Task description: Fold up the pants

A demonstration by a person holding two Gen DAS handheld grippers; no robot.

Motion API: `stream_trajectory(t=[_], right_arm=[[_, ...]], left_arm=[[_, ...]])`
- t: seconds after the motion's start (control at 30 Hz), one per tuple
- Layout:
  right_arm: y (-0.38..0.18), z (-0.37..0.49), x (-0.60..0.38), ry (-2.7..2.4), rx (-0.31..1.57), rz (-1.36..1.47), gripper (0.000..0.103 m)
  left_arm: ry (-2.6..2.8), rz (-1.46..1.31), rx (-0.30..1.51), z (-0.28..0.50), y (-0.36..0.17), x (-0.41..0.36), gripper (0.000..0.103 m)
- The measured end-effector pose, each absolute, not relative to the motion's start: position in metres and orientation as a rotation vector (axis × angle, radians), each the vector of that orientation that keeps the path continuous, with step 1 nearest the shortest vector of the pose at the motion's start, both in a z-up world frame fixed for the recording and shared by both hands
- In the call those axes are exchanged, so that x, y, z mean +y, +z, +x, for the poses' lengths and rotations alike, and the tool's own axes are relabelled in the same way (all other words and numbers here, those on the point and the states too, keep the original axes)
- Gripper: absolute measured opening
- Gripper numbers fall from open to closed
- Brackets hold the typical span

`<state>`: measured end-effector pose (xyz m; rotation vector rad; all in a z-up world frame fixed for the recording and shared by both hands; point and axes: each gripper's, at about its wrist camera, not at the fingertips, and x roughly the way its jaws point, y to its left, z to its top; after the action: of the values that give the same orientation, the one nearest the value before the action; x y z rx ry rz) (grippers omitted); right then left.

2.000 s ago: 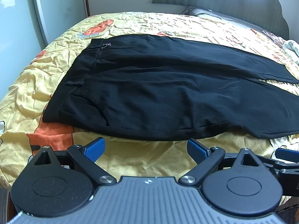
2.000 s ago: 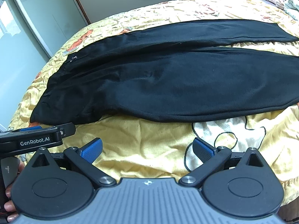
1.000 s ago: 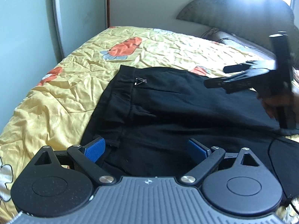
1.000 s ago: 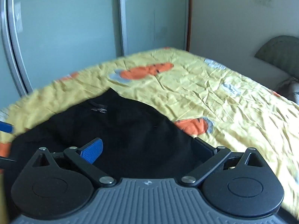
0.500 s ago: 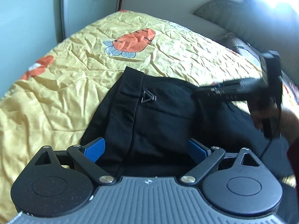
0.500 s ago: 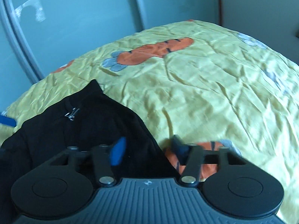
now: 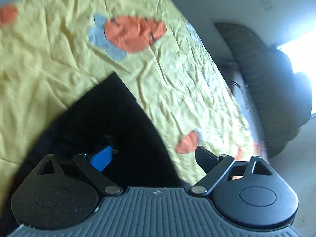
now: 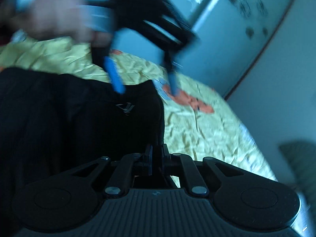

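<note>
Tongs first: my right gripper [image 8: 157, 158] has its fingers pressed together on the edge of the black pants [image 8: 69, 122], pinching the cloth near the corner of the waistband. My left gripper [image 7: 153, 158] stands wide, its blue pad [image 7: 101, 158] over the dark fabric and its other finger over the bedspread, gripping nothing. From the right wrist I see that left tool [image 8: 142, 83] blurred above the waistband corner, its two blue tips pointing down at it. I see the pants [image 7: 110, 124] lying on the yellow bedspread [image 7: 49, 59] with its orange carrot print [image 7: 134, 33]. Pale wardrobe doors [image 8: 227, 39] stand beyond the bed, and a dark headboard [image 7: 266, 83] rises at one end.
</note>
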<state>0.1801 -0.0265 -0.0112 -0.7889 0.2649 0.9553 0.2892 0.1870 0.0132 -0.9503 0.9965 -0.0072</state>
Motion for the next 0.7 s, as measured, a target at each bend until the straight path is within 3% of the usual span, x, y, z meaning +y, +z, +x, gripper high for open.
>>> stream_trajectory(t=[0.13, 0.2, 0.27, 0.3, 0.33, 0.47, 0.57, 0.7], right_arm=[[-0.019, 0.158, -0.028, 0.934, 0.187, -0.855, 0.008], [-0.022, 0.15, -0.03, 0.917, 0.157, -0.869, 0.008], [-0.023, 0.147, -0.031, 0.906, 0.149, -0.869, 0.008], [-0.023, 0.147, -0.031, 0.901, 0.153, -0.864, 0.008], [-0.023, 0.144, -0.031, 0.896, 0.151, -0.86, 0.008], [-0.025, 0.142, -0.026, 0.874, 0.163, -0.842, 0.009], [-0.027, 0.142, -0.024, 0.794, 0.176, -0.861, 0.024], [-0.034, 0.146, -0.036, 0.69, 0.195, -0.906, 0.025]], left_arm=[[-0.025, -0.982, 1.052, 0.304, 0.004, 0.184, 0.077], [-0.022, -0.997, 1.091, 0.308, -0.004, 0.182, 0.065], [-0.016, -1.045, 1.122, 0.308, -0.014, 0.182, 0.034], [-0.016, -1.051, 1.118, 0.305, -0.015, 0.18, 0.028], [-0.005, -1.043, 1.107, 0.3, -0.016, 0.178, 0.011], [0.008, -0.98, 1.027, 0.278, -0.011, 0.169, 0.007], [0.004, -0.943, 0.989, 0.258, -0.003, 0.166, 0.007], [-0.013, -0.941, 0.952, 0.239, 0.001, 0.164, 0.007]])
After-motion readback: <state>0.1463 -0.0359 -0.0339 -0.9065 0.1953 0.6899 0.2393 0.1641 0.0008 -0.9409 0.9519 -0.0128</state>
